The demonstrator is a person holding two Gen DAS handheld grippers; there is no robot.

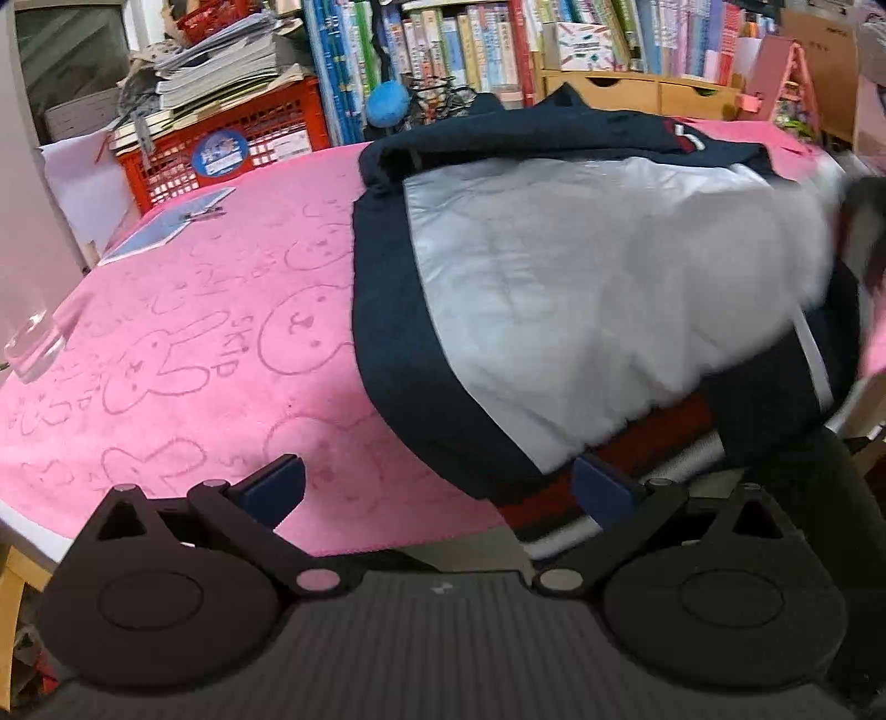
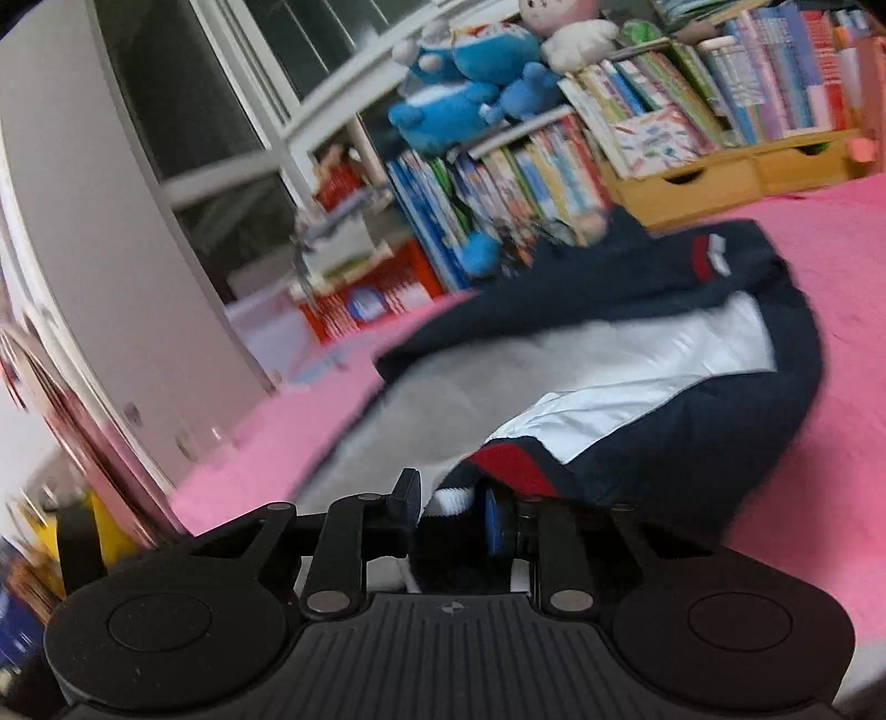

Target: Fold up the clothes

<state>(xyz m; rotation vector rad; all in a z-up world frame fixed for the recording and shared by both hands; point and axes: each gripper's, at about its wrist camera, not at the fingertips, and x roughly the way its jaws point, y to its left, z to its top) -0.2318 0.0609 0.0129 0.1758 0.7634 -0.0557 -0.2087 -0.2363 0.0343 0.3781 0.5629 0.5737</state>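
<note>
A navy jacket with white lining and red trim lies spread on the pink towel-covered table. My left gripper is open and empty at the table's near edge, its blue pads on either side of the jacket's lower left hem. In the right wrist view the jacket lies ahead. My right gripper is shut on the jacket's red and white cuff edge. The right gripper shows as a blur at the right edge of the left wrist view.
A blue card lies on the far left of the table by a red crate stacked with papers. Bookshelves and wooden drawers stand behind. A clear glass object sits at the left edge. Plush toys top the shelf.
</note>
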